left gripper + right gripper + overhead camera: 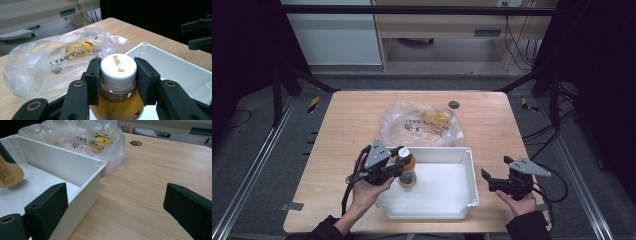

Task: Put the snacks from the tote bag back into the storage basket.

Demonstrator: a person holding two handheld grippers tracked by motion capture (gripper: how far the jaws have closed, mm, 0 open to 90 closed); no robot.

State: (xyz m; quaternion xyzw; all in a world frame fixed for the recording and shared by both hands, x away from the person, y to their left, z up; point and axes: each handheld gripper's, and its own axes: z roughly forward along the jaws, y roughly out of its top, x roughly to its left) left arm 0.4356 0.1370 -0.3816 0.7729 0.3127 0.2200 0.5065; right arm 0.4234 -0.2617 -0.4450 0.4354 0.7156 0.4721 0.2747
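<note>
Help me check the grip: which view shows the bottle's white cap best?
The left gripper view: the white cap sits close up, clamped between the left gripper pads. The high view shows it small; the right gripper view catches the bottle's amber side.

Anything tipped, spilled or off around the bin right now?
Nothing stands out. The bottle stands upright in the white bin, cap on, clamped by the left hand-held gripper; no spill. The plastic bag lies crumpled behind.
</note>
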